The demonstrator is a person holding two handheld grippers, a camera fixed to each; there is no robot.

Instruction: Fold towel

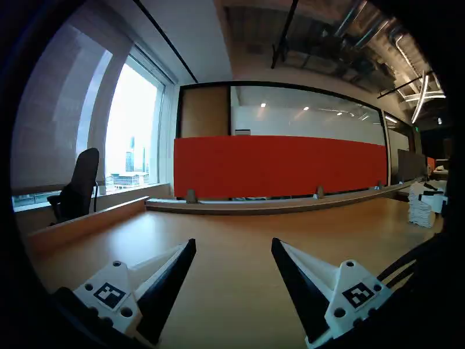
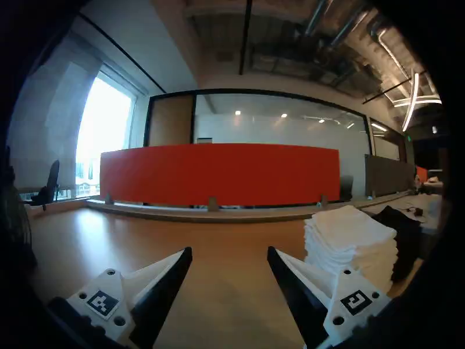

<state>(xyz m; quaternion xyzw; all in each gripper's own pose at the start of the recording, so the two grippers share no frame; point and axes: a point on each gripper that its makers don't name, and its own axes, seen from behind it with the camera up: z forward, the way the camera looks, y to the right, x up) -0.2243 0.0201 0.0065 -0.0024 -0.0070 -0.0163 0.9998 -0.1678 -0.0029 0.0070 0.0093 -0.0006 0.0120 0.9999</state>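
Note:
A stack of folded white towels (image 2: 351, 244) stands on the wooden table (image 2: 221, 256), just right of my right gripper (image 2: 229, 251), which is open and holds nothing. The same stack of white towels (image 1: 421, 208) appears far off at the right edge of the left gripper view. My left gripper (image 1: 232, 243) hovers low over the bare wooden table (image 1: 232, 232), open, with nothing between its fingers.
A red divider panel (image 1: 279, 166) runs along the table's far edge, and the same red panel (image 2: 220, 173) faces the right gripper. A dark cloth pile (image 2: 404, 232) lies behind the towel stack. An office chair (image 1: 77, 189) stands by the window at the left.

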